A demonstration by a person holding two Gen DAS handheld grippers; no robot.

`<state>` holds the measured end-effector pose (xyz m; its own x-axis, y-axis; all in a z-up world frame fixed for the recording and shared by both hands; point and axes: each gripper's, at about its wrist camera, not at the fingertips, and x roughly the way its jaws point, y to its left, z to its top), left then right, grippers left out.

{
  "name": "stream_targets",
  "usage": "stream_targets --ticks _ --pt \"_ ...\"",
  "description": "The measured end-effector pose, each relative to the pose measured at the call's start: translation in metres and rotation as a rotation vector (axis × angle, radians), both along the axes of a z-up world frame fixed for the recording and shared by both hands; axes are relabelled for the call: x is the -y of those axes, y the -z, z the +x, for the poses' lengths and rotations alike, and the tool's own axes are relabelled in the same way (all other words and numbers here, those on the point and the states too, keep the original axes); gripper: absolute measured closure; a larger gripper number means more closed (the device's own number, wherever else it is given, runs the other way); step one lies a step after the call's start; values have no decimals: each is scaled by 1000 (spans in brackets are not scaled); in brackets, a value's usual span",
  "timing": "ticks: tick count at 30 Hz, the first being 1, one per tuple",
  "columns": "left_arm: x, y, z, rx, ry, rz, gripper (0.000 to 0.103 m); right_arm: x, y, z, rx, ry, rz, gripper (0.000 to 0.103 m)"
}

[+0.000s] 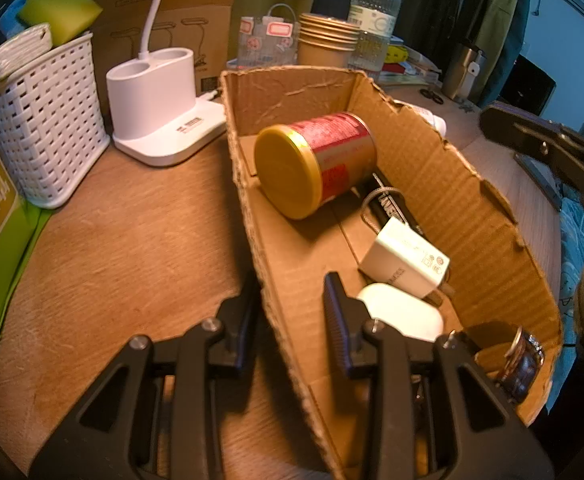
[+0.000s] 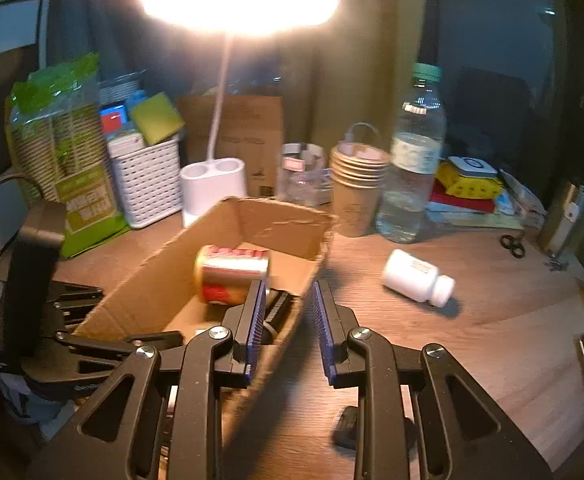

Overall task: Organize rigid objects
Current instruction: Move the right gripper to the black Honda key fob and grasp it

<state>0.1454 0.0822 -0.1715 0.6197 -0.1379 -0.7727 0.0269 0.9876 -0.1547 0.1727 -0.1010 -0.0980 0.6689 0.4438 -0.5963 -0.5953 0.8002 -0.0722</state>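
Observation:
An open cardboard box (image 1: 451, 184) lies on the wooden desk. In it are a red can with a yellow lid (image 1: 315, 164) on its side, a white charger (image 1: 405, 262), a white oval object (image 1: 403, 312), a dark cable (image 1: 387, 204) and a small dark jar (image 1: 523, 364). My left gripper (image 1: 292, 300) straddles the box's left wall, jaws shut on it. In the right wrist view my right gripper (image 2: 288, 308) straddles the right wall of the box (image 2: 152, 276), jaws shut on it, with the can (image 2: 228, 276) just beyond. A white pill bottle (image 2: 415, 278) lies on the desk right of the box.
Behind the box stand a lit lamp's white base (image 1: 160, 100), a white woven basket (image 1: 48, 120), stacked paper cups (image 2: 357, 188) and a water bottle (image 2: 411, 160). A green package (image 2: 72, 152) is at the left. Small scissors (image 2: 513, 244) lie at the far right.

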Motion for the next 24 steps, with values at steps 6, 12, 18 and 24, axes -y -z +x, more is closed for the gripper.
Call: stream_targets --ticks 6,12,18,24 --pt "0 0 0 0 0 0 69 35 9 19 -39 110 -26 75" --pt "0 0 0 0 0 0 69 49 35 13 -113 107 -83 51" --pt "0 0 0 0 0 0 69 55 57 -3 -146 95 -126 28" --pt "0 0 0 0 0 0 69 61 66 2 -158 102 -128 24"
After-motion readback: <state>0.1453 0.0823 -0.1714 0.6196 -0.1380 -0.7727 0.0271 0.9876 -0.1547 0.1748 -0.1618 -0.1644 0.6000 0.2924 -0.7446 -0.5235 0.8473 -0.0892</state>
